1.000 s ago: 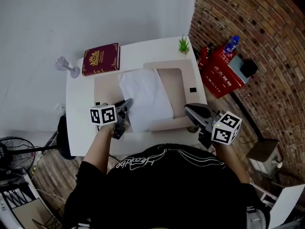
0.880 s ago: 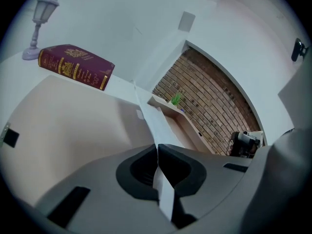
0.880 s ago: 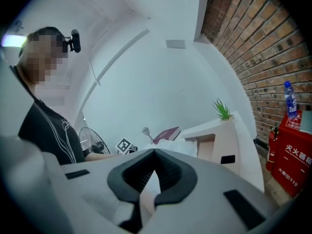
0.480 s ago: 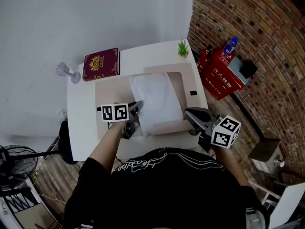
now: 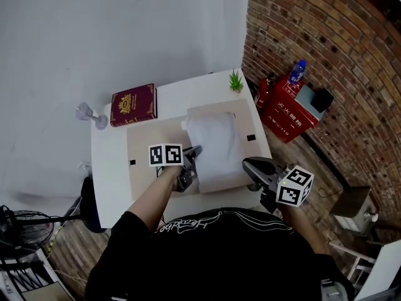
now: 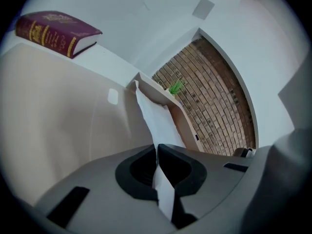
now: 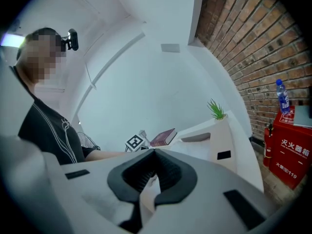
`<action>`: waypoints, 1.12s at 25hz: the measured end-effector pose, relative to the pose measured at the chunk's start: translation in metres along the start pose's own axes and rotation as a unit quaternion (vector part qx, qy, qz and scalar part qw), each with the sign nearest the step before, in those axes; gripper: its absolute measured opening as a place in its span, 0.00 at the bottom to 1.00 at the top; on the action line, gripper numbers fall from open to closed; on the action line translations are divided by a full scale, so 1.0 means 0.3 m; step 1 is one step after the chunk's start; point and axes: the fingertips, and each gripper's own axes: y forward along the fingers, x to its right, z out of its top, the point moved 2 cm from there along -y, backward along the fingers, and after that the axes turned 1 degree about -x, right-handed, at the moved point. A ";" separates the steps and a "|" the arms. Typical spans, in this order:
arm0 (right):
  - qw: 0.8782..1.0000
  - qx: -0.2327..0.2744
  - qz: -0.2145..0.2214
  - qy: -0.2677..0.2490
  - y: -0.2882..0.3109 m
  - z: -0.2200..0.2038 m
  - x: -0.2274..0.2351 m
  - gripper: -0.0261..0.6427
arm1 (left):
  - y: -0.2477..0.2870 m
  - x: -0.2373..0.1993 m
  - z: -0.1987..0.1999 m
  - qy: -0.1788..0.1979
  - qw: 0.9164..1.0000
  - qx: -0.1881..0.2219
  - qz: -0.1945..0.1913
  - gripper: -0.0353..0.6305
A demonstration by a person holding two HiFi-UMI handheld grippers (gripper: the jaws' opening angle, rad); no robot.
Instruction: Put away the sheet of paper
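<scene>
On the left gripper (image 6: 157, 149), the fingers were closed on the near left edge of the sheet of paper (image 5: 216, 146). The rest of the sheet draped over the right half of an open beige folder (image 5: 144, 152), toward the right edge of the counter (image 5: 109, 168). The right gripper (image 7: 155, 152) hovered off the counter's near right corner, its fingers together and holding nothing. The filing step looked to be under way. The next move likely called for laying the sheet flat inside the folder, then letting go.
</scene>
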 end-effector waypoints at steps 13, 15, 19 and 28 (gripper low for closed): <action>1.000 -0.002 0.000 -0.008 -0.029 -0.002 -0.005 0.04 | 0.095 0.069 -0.004 -0.001 1.000 -0.016 0.019 0.41; 1.000 -0.002 0.002 -0.010 -0.027 0.001 -0.009 0.04 | 0.085 0.070 -0.001 0.017 0.999 -0.010 0.040 0.49; 1.000 -0.001 0.013 -0.021 -0.017 0.018 -0.029 0.04 | 0.022 0.059 0.024 0.079 0.992 0.011 0.093 0.55; 0.998 -0.005 0.032 -0.045 0.062 0.072 -0.131 0.04 | -0.264 0.245 0.037 0.208 0.972 0.093 0.058 0.43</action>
